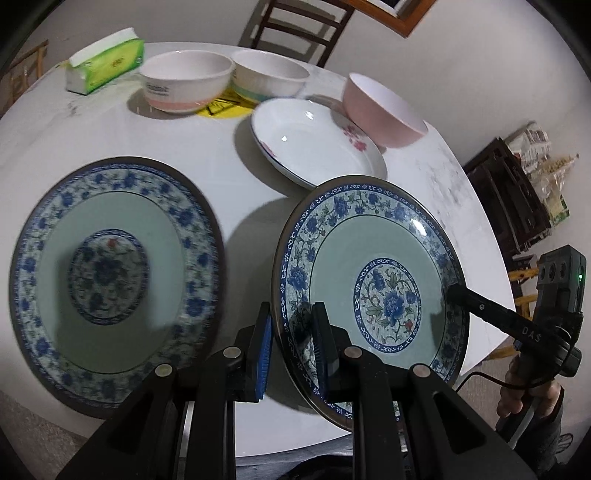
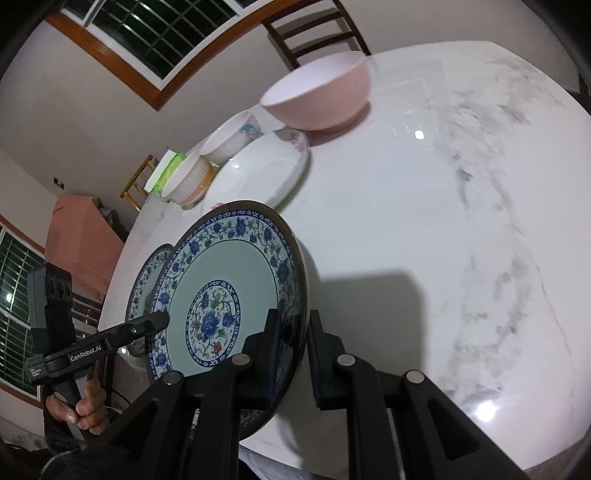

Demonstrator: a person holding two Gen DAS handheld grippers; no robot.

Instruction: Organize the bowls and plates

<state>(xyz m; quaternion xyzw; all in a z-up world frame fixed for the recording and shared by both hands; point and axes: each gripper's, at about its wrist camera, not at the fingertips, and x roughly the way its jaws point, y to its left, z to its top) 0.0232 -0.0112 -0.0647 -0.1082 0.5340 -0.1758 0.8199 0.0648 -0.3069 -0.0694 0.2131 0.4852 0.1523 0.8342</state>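
A blue-and-white flowered plate (image 1: pixel 369 236) (image 2: pixel 221 266) hangs tilted just above the white marble table (image 1: pixel 147 136) (image 2: pixel 443 221). My left gripper (image 1: pixel 291 314) is shut on its near rim, one finger on each face. My right gripper (image 2: pixel 294 314) is shut on the opposite rim of the same plate. Each gripper shows in the other's view: the right gripper (image 1: pixel 452 291) and the left gripper (image 2: pixel 162 317). A second matching plate (image 1: pixel 114 284) (image 2: pixel 147 288) lies flat on the table beside the held one.
Farther back lie a white plate with pink flowers (image 1: pixel 314 144) (image 2: pixel 266 170), a pink bowl (image 1: pixel 384 107) (image 2: pixel 321 96), two white bowls (image 1: pixel 184 81) (image 1: pixel 269 79) and a green tissue pack (image 1: pixel 105 61). A wooden chair (image 1: pixel 299 26) stands behind the table.
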